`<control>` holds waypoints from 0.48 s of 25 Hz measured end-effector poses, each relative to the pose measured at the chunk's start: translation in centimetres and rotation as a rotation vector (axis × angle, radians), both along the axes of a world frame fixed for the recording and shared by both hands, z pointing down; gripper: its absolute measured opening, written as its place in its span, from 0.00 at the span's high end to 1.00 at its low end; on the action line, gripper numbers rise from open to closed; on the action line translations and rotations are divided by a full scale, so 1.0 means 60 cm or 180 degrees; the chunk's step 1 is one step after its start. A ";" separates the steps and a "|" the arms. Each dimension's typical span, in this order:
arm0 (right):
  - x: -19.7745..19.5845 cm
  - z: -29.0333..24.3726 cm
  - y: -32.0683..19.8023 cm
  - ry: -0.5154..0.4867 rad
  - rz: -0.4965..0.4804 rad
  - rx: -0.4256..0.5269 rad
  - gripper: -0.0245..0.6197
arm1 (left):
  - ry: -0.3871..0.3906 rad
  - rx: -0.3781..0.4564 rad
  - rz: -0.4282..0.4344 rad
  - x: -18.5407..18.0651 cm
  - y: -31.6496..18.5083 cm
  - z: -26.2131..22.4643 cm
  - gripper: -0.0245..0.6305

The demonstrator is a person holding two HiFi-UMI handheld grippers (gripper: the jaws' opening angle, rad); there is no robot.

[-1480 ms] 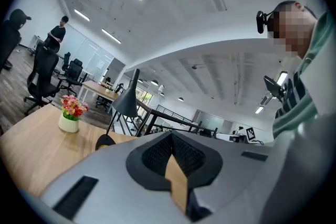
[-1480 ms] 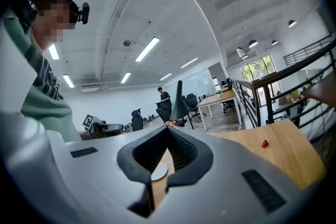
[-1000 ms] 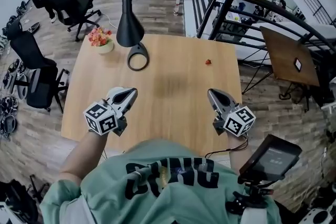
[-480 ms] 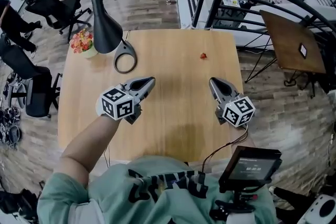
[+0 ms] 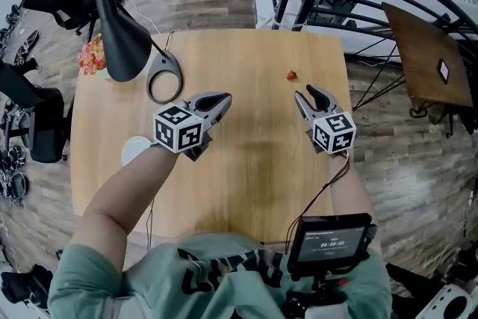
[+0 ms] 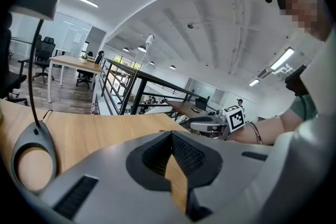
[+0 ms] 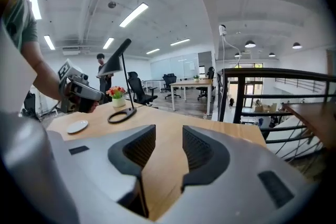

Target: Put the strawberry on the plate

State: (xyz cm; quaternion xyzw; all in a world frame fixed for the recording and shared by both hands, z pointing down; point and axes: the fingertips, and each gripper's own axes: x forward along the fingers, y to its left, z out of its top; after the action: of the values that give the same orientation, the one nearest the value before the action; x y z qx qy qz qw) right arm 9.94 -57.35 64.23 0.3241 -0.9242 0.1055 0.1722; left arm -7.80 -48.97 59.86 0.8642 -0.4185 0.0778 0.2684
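Both grippers empty above table (image 5: 261, 168): left gripper (image 5: 224, 98) pinched closed, right gripper (image 5: 306, 93) with jaws just opening apart near strawberry (image 5: 291, 75); plate (image 5: 134, 149) by left arm

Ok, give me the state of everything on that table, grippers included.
strawberry: lying on the table, untouched.
plate: flat on the table, empty.
lamp: upright.
flower pot: upright.
left gripper: shut, empty.
right gripper: open, jaws have just been opening, nothing between them.
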 end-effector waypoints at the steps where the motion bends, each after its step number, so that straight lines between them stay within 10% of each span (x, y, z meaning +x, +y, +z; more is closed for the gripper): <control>1: -0.002 0.016 -0.016 0.0077 0.0010 0.0010 0.74 | -0.0001 -0.0032 0.0010 0.004 -0.009 0.013 0.96; 12: -0.036 0.163 -0.138 0.0766 -0.0017 -0.0185 0.66 | -0.0029 -0.0231 0.0090 0.022 -0.071 0.109 0.96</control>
State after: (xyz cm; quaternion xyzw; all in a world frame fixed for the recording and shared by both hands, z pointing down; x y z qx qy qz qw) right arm 7.76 -65.64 74.03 0.3269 -0.8943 0.0920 0.2915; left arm -6.50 -53.23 66.38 0.8593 -0.4044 0.1006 0.2966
